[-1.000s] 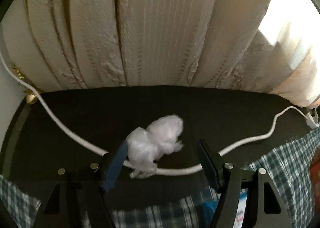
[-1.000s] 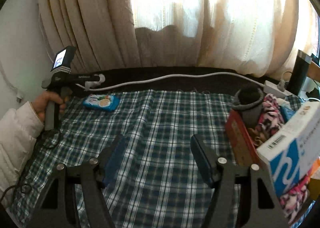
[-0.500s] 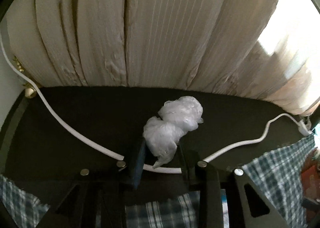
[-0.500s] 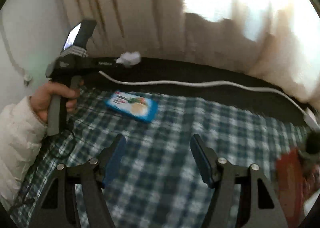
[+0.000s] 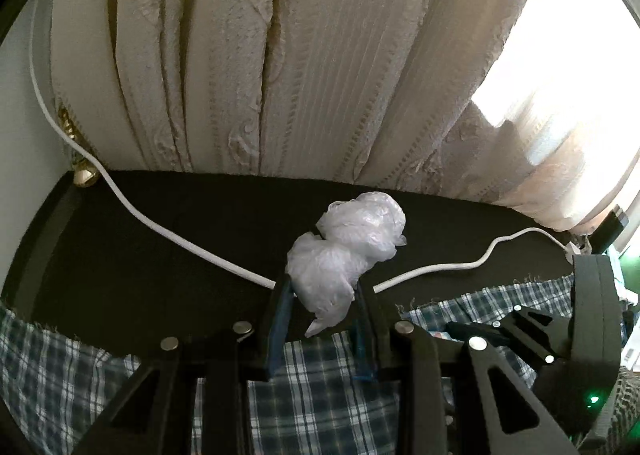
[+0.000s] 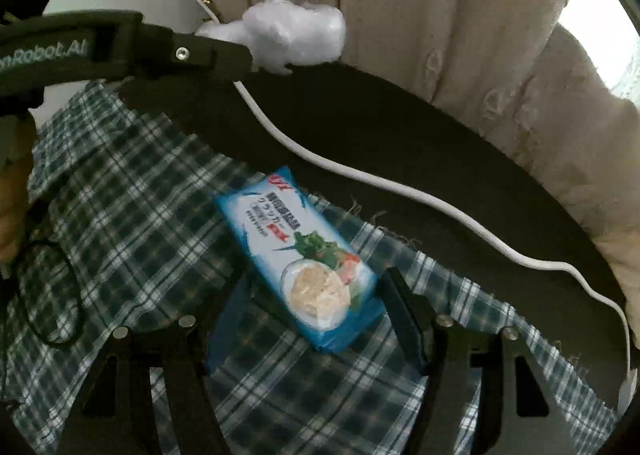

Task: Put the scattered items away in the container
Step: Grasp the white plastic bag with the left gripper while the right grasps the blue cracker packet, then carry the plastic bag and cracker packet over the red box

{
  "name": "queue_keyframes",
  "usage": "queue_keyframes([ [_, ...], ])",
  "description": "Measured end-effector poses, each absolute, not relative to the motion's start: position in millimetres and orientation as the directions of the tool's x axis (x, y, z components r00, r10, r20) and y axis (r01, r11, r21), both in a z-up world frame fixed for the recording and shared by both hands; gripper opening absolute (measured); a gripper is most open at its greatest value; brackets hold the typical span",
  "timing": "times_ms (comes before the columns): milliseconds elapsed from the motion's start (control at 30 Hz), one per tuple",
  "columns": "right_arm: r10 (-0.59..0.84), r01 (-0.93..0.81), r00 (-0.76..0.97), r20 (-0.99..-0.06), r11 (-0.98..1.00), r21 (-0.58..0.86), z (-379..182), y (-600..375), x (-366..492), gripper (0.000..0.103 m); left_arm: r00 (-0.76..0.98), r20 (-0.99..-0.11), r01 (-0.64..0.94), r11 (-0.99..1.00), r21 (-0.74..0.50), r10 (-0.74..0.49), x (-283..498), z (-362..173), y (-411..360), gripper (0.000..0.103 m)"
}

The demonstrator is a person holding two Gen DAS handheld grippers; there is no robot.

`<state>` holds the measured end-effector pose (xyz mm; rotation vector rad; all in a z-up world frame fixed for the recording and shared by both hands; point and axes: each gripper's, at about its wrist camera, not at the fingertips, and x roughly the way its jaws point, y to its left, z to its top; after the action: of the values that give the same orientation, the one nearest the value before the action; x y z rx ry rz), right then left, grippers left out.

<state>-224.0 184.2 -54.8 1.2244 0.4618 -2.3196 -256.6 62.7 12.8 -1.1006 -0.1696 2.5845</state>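
the left wrist view shows the left gripper closed on a crumpled plastic bag, its pads pinching the bag's lower lobe. the bag is held above the dark counter, over the white cable. its long axis runs from the pads up and to the right, with a second lobe projecting past the fingertips toward the curtain. this view catches only the side of the right gripper at its right edge, and the packet is mostly hidden.

the right wrist view shows the bag from the side, at the tip of the left gripper. it alone shows the blue cracker packet lying flat on the plaid cloth. the packet's long axis runs diagonally, from the upper left toward the lower right. the right gripper is open, and the near end of the packet lies between its fingers, without visible contact. the container appears in neither view.
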Motion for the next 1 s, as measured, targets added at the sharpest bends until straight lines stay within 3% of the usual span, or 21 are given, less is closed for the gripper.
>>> queue_keyframes([
  [67,-0.266,0.547,-0.486,-0.833,-0.835,-0.053,-54,187,-220,0.059,-0.648,-0.681,-0.247,-0.939,-0.238,0.343,-257,11,63,0.033],
  [233,-0.328,0.528,-0.473,-0.818,-0.848,0.034,-45,197,-206,0.052,-0.644,-0.680,-0.253,-0.936,-0.245,0.351,-250,16,63,0.033],
  [700,-0.465,0.352,-0.573,-0.675,-0.883,0.309,-1,285,-91,0.050,-0.623,-0.643,-0.377,-0.891,-0.251,0.445,-186,49,108,0.033],
  [1000,-0.335,0.135,-0.799,-0.500,-0.910,0.393,50,404,22,0.050,-0.552,-0.625,-0.536,-0.809,-0.240,0.552,-128,69,187,0.033],
])
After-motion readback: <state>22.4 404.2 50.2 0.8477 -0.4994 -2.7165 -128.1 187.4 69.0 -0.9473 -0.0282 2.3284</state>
